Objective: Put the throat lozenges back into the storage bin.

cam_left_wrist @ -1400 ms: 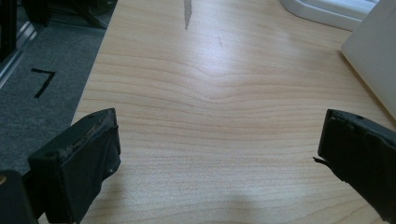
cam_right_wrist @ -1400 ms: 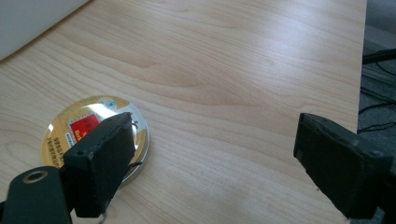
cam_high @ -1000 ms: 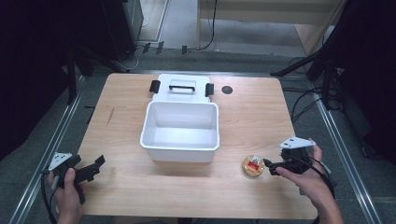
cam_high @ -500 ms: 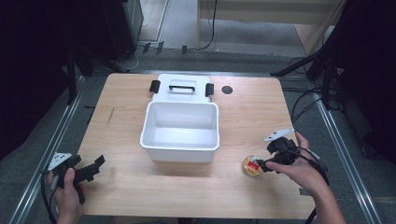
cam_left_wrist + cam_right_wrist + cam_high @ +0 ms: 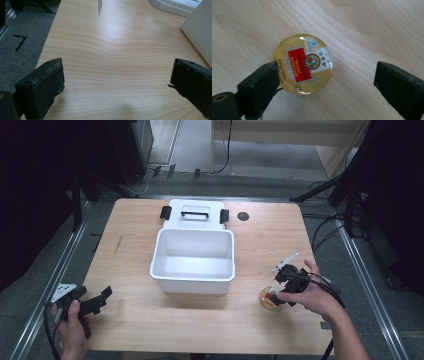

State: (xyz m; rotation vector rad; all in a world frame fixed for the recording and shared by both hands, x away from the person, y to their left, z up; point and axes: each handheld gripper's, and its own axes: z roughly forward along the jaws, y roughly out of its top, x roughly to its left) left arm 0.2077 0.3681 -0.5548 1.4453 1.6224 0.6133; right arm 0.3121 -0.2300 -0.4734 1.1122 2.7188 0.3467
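A small round gold tin [image 5: 269, 298] with a red label lies flat on the wooden table [image 5: 260, 240] at the front right. My right gripper [image 5: 278, 290] points down over it, open. In the right gripper view the tin [image 5: 303, 63] lies between the jaws, the left jaw overlapping its edge and the right jaw well apart from it. My left gripper [image 5: 102, 300] rests at the table's front left corner, open, with bare wood between its jaws [image 5: 117, 82].
A white open bin [image 5: 194, 261] stands mid-table, its side [image 5: 200, 32] at the right of the left gripper view. Its lid [image 5: 194, 214] with a black handle and clips lies behind it. A small dark disc [image 5: 243, 216] sits far right of the lid.
My right gripper has moved left and tipped down over the tin. The left gripper has stayed put.
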